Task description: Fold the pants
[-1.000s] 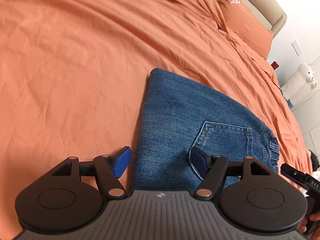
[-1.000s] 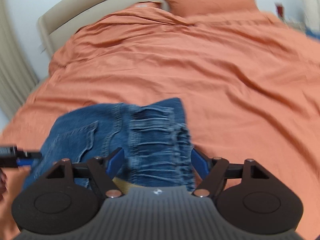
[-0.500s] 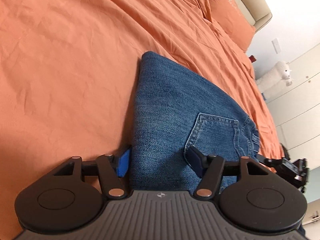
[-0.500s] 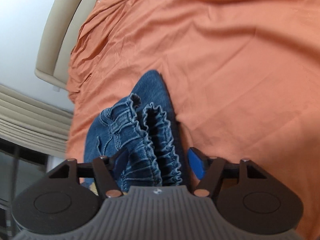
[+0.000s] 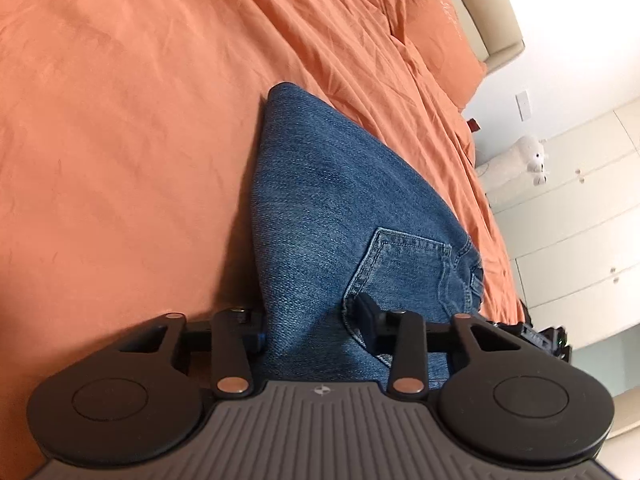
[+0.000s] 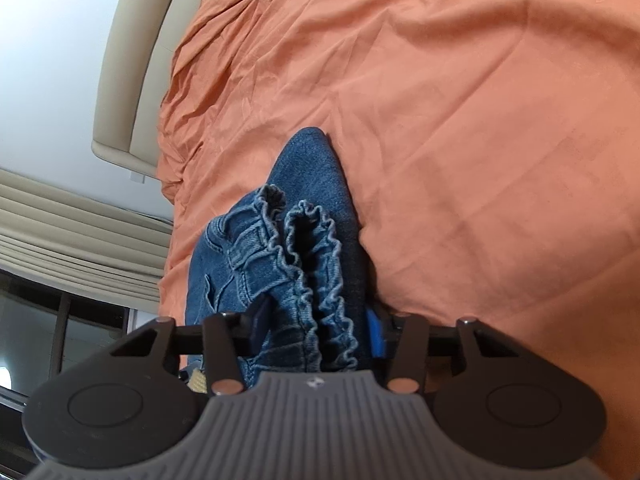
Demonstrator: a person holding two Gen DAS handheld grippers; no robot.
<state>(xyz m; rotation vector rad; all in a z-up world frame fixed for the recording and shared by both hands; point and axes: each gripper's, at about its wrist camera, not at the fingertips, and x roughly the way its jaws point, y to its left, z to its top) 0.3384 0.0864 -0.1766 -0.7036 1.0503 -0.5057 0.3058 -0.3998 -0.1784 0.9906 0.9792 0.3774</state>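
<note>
Folded blue jeans (image 5: 340,216) lay on the bed's orange duvet (image 5: 120,120), tilted up off the bedding w/ a shadow under their left edge.

Left hand-held gripper (image 5: 316,324) was clamped on the near end of the denim: one finger tucked under the left fold edge, the other pressed on top by the back pocket (image 5: 404,268). Fabric filled the gap btwn them.

Right hand-held gripper (image 6: 316,328) was pinching the gathered elastic waistband (image 6: 316,264); the ruffled band bunched btwn the dark finger on one side and the blue pad (image 6: 375,334) on the other. In the right wrist view the jeans narrowed to a folded corner pointing away over the duvet.

Bkgd, left wrist view: orange pillow (image 5: 440,28) against a beige headboard (image 5: 488,12), white plush toy (image 5: 534,156) near white closet doors (image 5: 580,208). Right wrist view: beige curtains (image 6: 72,232) beside a dark window (image 6: 48,336).
</note>
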